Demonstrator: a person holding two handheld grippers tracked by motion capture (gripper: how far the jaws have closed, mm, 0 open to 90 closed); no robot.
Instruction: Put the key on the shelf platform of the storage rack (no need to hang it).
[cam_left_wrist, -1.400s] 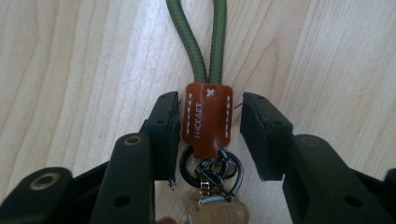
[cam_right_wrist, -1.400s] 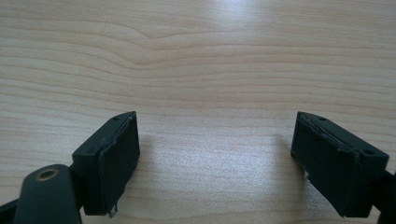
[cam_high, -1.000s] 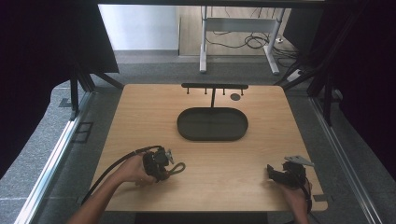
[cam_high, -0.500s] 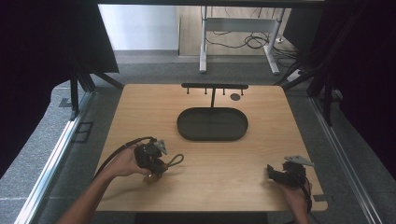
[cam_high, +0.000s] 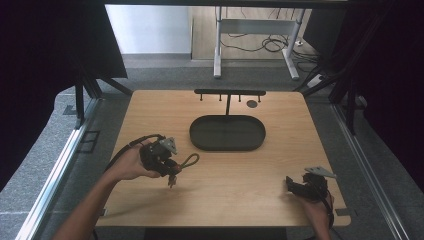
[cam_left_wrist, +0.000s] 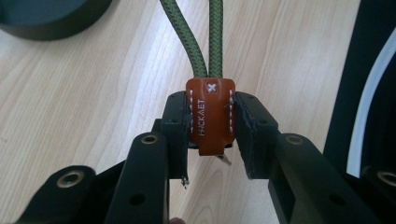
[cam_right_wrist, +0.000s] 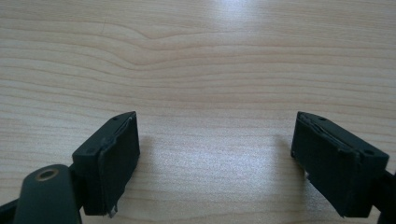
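While you are reading these lines, keep in mind that each one is describing only this moment.

Step in hand: you are holding the key strap (cam_left_wrist: 209, 116) with the left gripper (cam_high: 167, 165), lifted a little over the near-left part of the worktop (cam_high: 165, 112); I judge you are carrying it toward the hanger rack (cam_high: 229, 93).

Left jaws: they are clamping the brown leather tab from both sides, and the green cord loop (cam_high: 190, 161) is pointing away from you.

Right jaws: the right gripper (cam_high: 296, 185) is resting at the near-right corner, its jaws are standing wide apart with nothing between them.

Next move: you are probably needing to raise the loop and bring it over one peg of the rack; the loop is soft, so it is asking for a slow, level approach.

Around: the dark oval tray (cam_high: 227, 133) is lying in the middle, just before the rack.

In the way: the tray is sitting between your left gripper and the rack, so you are needing to pass above it.
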